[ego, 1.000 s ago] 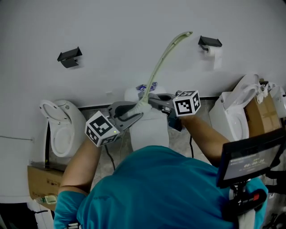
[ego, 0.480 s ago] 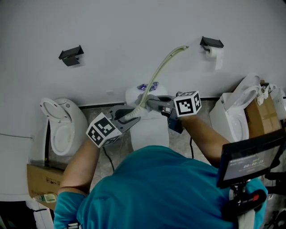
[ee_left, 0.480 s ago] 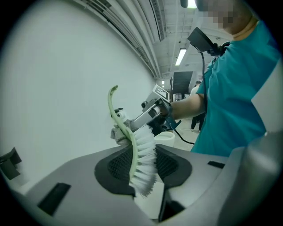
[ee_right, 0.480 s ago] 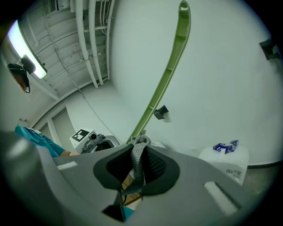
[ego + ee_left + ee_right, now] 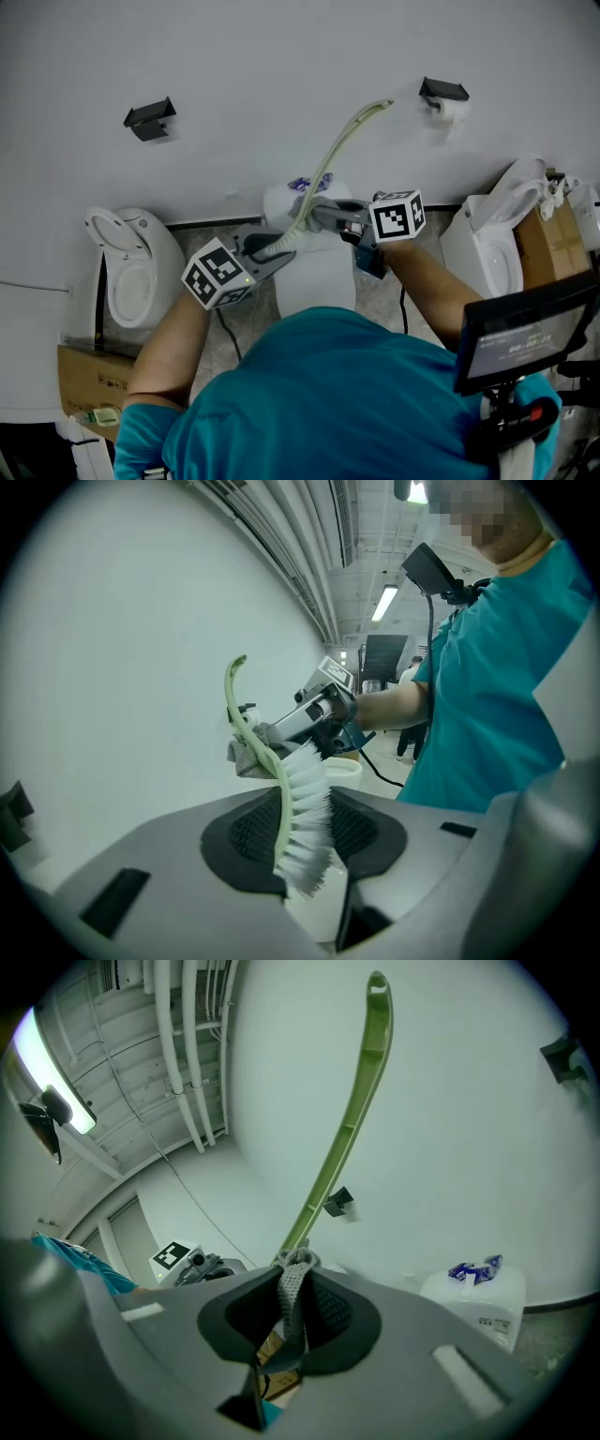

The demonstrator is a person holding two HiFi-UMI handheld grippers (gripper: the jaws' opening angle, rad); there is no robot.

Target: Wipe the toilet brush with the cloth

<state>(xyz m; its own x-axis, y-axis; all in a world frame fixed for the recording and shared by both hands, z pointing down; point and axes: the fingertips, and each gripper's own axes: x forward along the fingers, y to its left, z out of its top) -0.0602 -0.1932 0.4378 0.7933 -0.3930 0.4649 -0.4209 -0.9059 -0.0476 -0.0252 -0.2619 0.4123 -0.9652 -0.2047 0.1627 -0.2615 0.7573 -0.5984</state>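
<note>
Only the head view takes in both tools at once, held up in front of a white toilet (image 5: 316, 277) that stands against the wall (image 5: 281, 75). The left gripper (image 5: 281, 246) has the lower end of the toilet brush (image 5: 342, 145), whose pale green handle curves up and to the right across the wall. The right gripper (image 5: 314, 211) meets that handle just above the left one. From here the cloth is too small to make out, and the jaws hide the bristles. A blue packet (image 5: 309, 183) lies on top of the toilet, and a paper roll (image 5: 457, 114) hangs on the wall at the right.

The left gripper view shows the brush head: a thin green spine with white bristles down one side. It stands between the jaws, which are partly closed and press on it, one pad against the spine and the other against the bristles. Beyond, the grey cloth (image 5: 246, 757) is bunched round the handle at the right gripper's tips. A teal shirt (image 5: 497, 696) fills the right side.

In the right gripper view the jaws are nearly together, pinching a fold of the grey knit cloth. The handle rises out of the cloth to its looped tip near the top edge. The brush head is hidden behind the jaws, and of the left gripper only the marker cube (image 5: 171, 1255) shows.
</note>
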